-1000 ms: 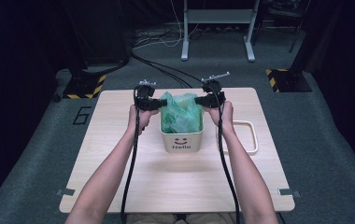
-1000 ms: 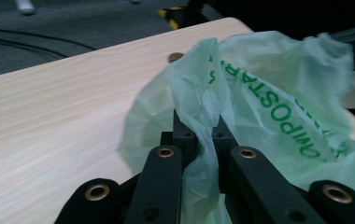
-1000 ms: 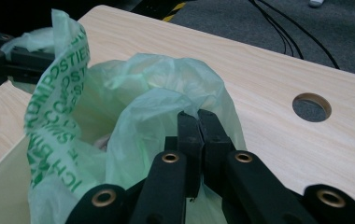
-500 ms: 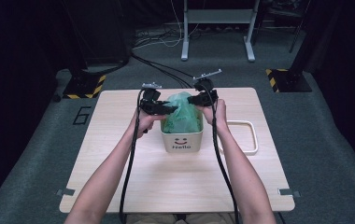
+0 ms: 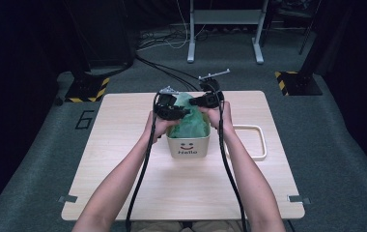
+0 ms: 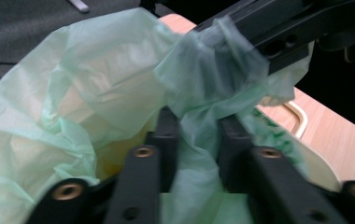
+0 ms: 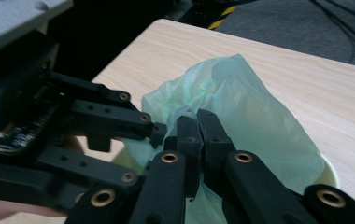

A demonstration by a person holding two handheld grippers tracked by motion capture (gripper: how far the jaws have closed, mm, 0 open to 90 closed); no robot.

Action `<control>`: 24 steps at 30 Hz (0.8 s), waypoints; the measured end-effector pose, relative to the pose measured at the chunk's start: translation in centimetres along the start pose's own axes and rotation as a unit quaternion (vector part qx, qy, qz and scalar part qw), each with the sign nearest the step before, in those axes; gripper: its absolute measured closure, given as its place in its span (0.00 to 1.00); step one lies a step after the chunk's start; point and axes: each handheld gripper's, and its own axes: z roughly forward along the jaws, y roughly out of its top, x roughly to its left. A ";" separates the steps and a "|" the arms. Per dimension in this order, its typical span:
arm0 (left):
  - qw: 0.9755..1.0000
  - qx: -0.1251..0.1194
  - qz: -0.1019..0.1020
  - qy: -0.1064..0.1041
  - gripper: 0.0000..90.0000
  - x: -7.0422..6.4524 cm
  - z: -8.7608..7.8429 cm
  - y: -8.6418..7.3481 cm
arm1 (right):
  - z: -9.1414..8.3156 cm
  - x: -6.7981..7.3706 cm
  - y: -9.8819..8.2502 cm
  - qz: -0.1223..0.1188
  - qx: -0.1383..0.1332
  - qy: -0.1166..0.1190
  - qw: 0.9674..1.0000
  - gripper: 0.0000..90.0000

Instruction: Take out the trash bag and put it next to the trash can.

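A white bin with a smiley face and "Hello" stands mid-table, lined with a thin green bag. Both grippers meet above its far rim. My left gripper has just been closing its jaws, and a bunched strand of the bag is pinched between them at the left gripper. My right gripper is shut on a fold of the bag, seen close at the right gripper. The right gripper shows ahead in the left gripper view with film draped over it. The left gripper sits just beside the right jaws.
A white rounded frame lies flat on the wooden table, right of the bin. Beyond the table's far edge are cables, a grey stand and two hazard-striped bases on the carpet.
My left hand has moved right, from the bin's left side to above its rim, close to the right gripper. The right gripper has shifted slightly left. The bag top is gathered tighter.
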 end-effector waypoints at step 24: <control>0.998 -0.049 -0.033 -0.003 1.00 1.2 -1.4 2.3 | 0.0 -1.2 -3.1 -0.079 -0.019 0.027 0.996 0.15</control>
